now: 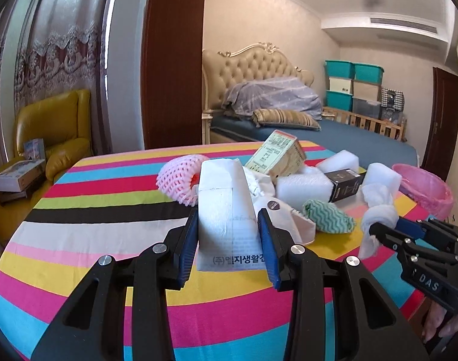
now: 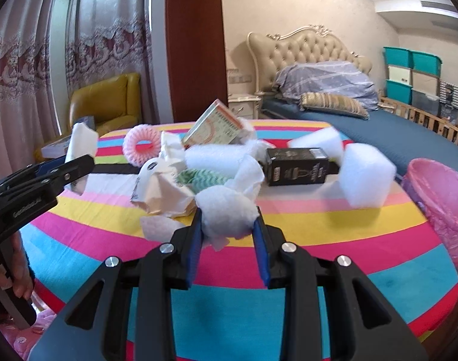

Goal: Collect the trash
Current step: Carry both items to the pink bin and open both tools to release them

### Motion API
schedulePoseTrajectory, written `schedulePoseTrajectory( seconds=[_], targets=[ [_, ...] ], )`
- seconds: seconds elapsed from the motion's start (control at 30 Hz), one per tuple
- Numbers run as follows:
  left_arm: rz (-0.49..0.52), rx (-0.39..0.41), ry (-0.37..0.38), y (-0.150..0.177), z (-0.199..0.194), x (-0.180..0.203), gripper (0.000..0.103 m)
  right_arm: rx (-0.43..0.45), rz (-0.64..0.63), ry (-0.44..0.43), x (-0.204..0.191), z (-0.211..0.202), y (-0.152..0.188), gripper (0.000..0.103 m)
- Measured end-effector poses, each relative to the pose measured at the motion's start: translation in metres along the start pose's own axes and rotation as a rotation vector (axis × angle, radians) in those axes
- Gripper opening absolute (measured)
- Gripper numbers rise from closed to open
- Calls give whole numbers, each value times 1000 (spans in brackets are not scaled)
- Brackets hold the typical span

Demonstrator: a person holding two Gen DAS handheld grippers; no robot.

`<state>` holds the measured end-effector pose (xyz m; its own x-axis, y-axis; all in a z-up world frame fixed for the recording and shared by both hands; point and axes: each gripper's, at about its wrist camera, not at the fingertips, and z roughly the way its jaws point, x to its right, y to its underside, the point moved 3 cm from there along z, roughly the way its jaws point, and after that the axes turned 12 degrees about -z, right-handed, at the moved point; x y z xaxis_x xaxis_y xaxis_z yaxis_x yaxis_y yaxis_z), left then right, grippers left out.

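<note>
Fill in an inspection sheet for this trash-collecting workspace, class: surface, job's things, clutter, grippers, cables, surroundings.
Surface: round table with striped cloth.
Job's things: white paper packet held by the left gripper; white foam wad held by the right gripper; pink-lined bin at the table's right edge.
Clutter: pink foam net, printed carton, black box, white foam blocks, green wavy cloth, crumpled paper.
Grippers: both shut on trash.
Cables: nothing seen.
Surroundings: bed, yellow armchair, stacked storage boxes, curtains.
</note>
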<state>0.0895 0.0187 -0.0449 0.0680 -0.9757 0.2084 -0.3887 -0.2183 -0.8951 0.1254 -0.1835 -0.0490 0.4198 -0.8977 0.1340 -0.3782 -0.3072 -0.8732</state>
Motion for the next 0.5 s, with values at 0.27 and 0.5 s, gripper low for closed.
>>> schedulePoseTrajectory(
  seconds=[0.27, 0.5],
  targets=[
    [28, 72, 28, 0, -15, 8, 37, 28, 7, 51, 13, -9, 3, 30],
    [70, 118, 46, 0, -25, 19, 37, 49, 24, 92, 29, -20, 7, 30]
  ],
)
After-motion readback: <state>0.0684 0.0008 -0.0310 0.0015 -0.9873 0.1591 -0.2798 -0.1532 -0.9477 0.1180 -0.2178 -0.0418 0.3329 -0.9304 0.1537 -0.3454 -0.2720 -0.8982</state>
